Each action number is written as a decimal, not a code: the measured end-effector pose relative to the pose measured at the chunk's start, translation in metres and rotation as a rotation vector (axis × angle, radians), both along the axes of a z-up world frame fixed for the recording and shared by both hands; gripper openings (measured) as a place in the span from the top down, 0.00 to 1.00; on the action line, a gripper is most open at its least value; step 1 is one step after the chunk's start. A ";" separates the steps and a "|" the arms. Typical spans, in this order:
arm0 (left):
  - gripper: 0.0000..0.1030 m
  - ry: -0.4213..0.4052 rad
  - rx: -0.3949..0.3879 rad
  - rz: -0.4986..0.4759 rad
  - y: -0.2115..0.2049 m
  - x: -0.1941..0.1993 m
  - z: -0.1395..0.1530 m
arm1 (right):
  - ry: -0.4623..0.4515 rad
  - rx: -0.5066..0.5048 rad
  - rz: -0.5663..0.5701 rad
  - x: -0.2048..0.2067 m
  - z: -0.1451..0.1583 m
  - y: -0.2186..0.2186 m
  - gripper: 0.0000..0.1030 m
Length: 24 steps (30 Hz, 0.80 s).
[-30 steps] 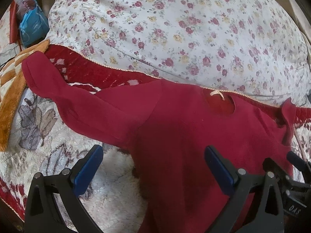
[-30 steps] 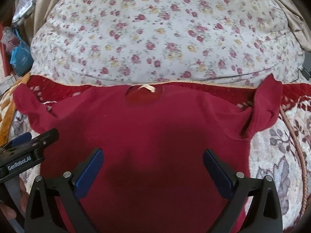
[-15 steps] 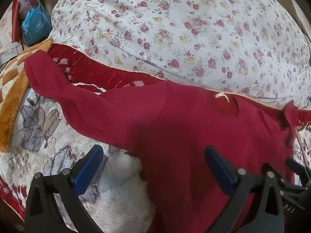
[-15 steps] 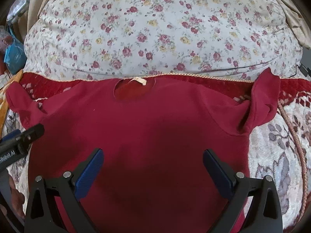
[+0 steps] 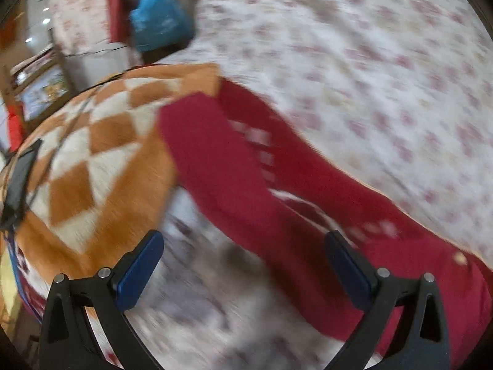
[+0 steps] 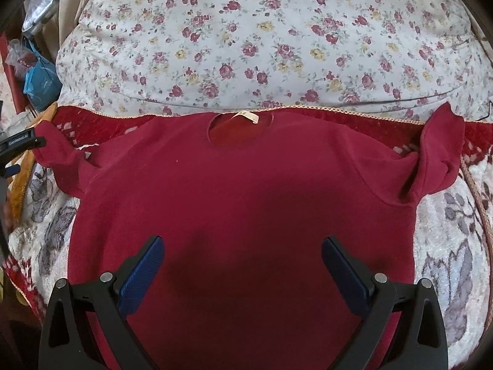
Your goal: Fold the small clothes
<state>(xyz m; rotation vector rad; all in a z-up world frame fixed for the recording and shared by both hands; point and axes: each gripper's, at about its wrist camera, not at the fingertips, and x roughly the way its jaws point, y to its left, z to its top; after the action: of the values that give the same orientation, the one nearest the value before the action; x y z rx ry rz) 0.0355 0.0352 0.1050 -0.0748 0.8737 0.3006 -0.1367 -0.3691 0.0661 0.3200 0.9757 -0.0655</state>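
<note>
The right hand-held gripper [image 6: 243, 273], jaws wide, hovers over the flat red shirt [image 6: 246, 185].

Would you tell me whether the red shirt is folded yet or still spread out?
Spread out. The red shirt lies flat, neckline and tag showing, both sleeves out sideways; only the right sleeve is crumpled upward.

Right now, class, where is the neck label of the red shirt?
In the right wrist view, the neck label sits top centre of the red shirt, at the collar's far edge, just below the floral pillow.
</note>
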 end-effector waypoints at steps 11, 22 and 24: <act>0.30 0.007 0.132 0.145 0.059 0.078 -0.025 | 0.049 0.060 0.029 0.006 -0.016 -0.006 0.00; 0.93 -0.101 -0.092 -0.160 -0.007 0.031 0.035 | 0.016 0.068 -0.027 -0.004 0.002 -0.032 0.00; 0.93 -0.113 -0.129 -0.245 -0.038 0.013 0.046 | 0.008 0.061 -0.032 -0.007 0.009 -0.036 0.00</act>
<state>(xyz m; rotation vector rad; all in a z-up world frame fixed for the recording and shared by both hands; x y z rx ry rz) 0.0482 -0.0030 0.1513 -0.1021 0.7803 0.0100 -0.1436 -0.4049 0.0749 0.3918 0.9817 -0.0664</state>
